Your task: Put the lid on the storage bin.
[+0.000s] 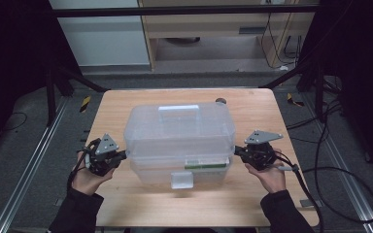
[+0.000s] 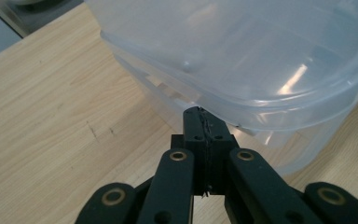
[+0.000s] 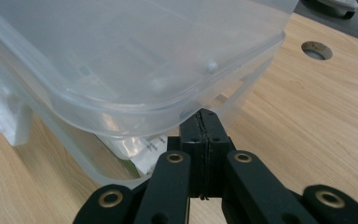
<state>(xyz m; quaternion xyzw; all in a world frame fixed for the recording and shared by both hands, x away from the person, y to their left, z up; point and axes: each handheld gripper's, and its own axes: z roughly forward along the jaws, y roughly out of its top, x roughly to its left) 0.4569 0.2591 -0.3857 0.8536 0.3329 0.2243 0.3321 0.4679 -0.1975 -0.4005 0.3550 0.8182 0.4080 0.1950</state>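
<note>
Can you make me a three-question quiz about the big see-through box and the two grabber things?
1. Where is the plastic box?
A) middle of the wooden table
B) on the floor
C) on a shelf

2. How many grippers are at the box?
A) one
B) two
C) four

3. How are the left gripper jaws?
A) wide open
B) shut together
C) holding a cup

Answers: 1 A, the high view shows the box mid-table. 2 B, the left gripper at one side, the right gripper at the other. 3 B, its black jaws meet with no gap under the lid's rim.
</note>
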